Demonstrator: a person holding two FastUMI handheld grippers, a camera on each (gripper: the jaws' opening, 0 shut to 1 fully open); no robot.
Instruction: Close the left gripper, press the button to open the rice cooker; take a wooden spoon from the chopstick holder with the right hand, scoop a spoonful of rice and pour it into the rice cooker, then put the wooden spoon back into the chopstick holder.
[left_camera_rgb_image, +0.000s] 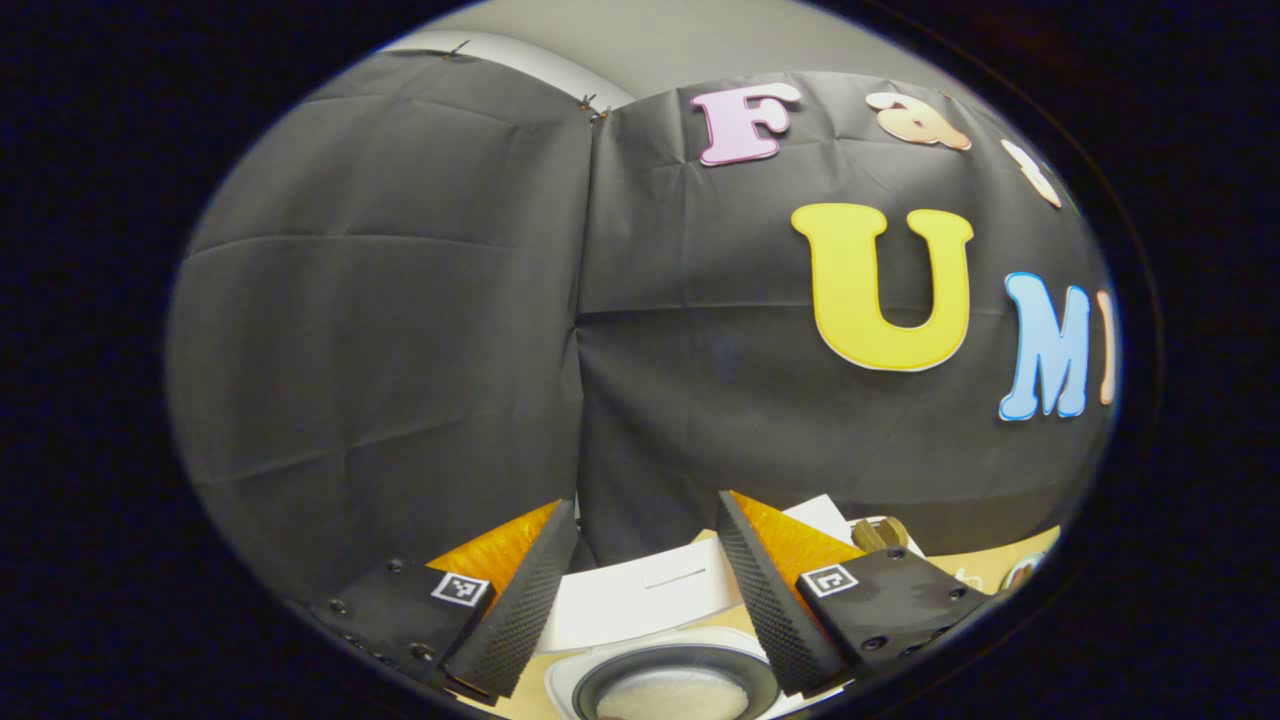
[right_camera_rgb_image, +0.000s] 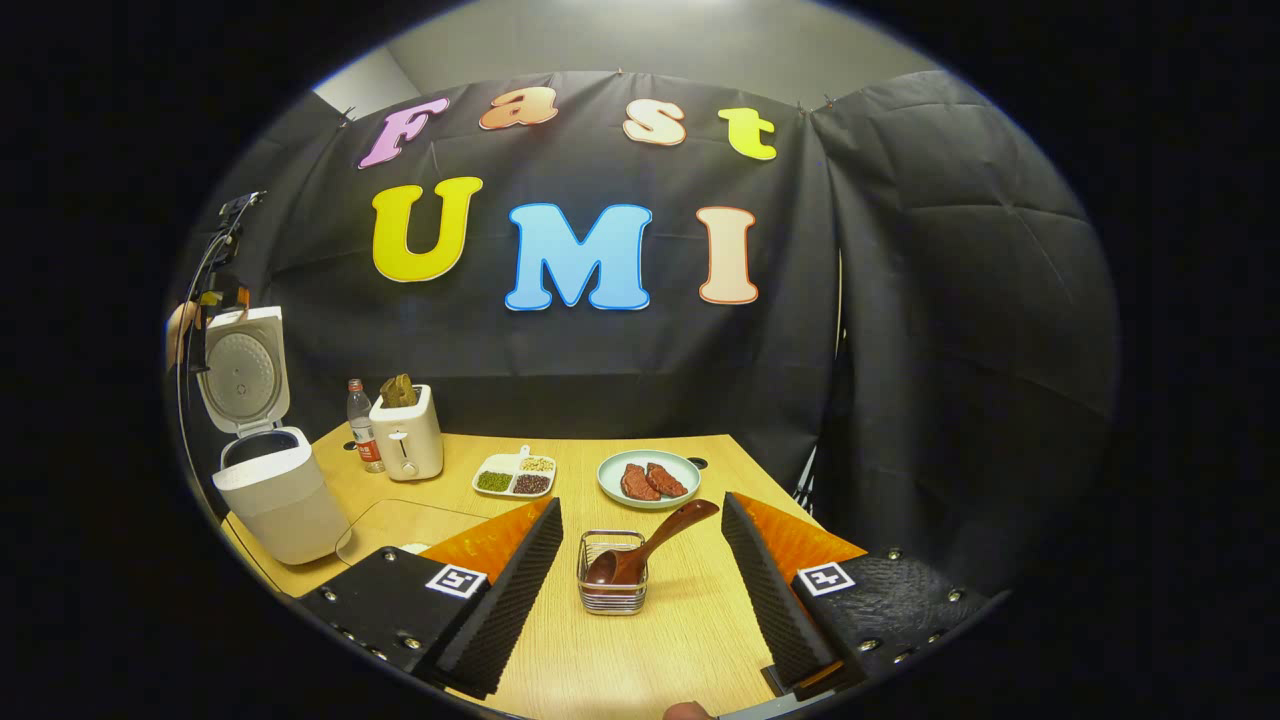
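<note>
Black ribbed hand-held gripper (right_camera_rgb_image: 640, 560) fingers, orange backing, square markers

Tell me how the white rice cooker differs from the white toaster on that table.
The white rice cooker stands at the wooden table's left edge with its lid swung up; the white toaster sits farther back and has no lid. The cooker looks bigger and rounder, the toaster boxier, with something brown sticking from its top. Both are white and upright.

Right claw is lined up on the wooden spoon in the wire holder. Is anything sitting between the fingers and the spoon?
Nothing visible. In the right gripper view the right claw is open, and the wooden spoon lies in the chopstick holder straight ahead between its fingers, with bare table in between. The plate sits beyond the holder.
</note>
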